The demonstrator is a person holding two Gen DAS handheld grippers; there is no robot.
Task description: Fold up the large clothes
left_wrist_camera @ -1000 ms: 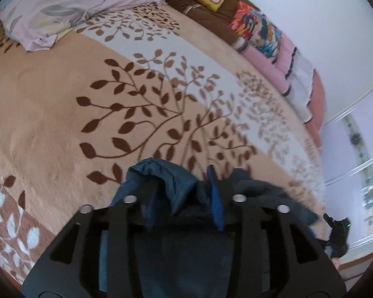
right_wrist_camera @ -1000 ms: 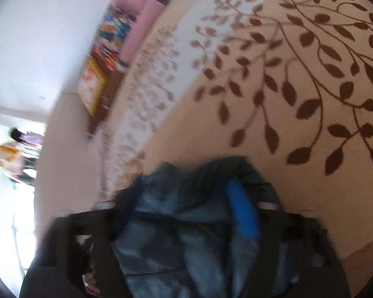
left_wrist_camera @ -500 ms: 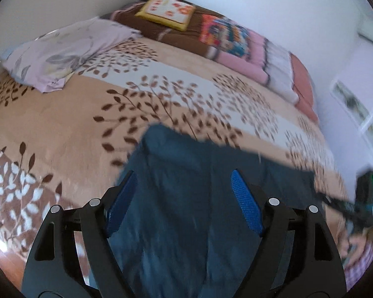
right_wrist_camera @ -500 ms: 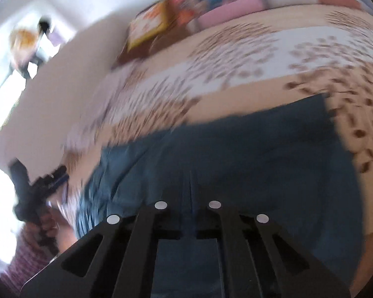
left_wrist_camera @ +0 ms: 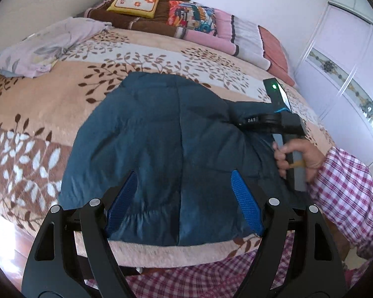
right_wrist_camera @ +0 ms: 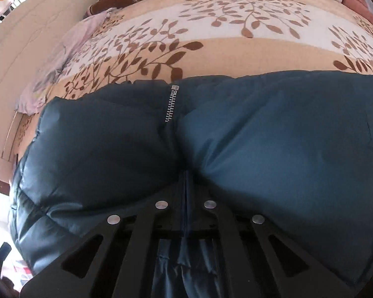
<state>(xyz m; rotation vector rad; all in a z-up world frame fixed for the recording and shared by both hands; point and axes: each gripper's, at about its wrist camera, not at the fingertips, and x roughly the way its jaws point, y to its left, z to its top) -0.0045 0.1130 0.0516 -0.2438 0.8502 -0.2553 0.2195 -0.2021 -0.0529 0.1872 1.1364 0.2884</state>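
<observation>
Jacket (left_wrist_camera: 166, 149), dark blue and padded, lies spread near the front edge of the bed (left_wrist_camera: 62, 104). Left tongs (left_wrist_camera: 184, 203) hover over its near hem, spread and empty. Right tongs (right_wrist_camera: 185, 186) are pressed together, pinching jacket fabric beside the zipper (right_wrist_camera: 171, 104).

I count one dark blue padded jacket (left_wrist_camera: 166, 134) spread on the leaf-patterned blanket (left_wrist_camera: 49, 104), and one short silver zipper (right_wrist_camera: 172, 104) showing on it. Beyond the jacket, at the far side of the blanket, there are two patterned cushions (left_wrist_camera: 136, 2), one lilac pillow (left_wrist_camera: 44, 47) and what I take for three folded quilts (left_wrist_camera: 226, 34), though that stack is hard to separate. I hold two grippers: my left gripper (left_wrist_camera: 184, 198) over the jacket's near edge and my right gripper (right_wrist_camera: 186, 173) at the jacket's right side.
</observation>
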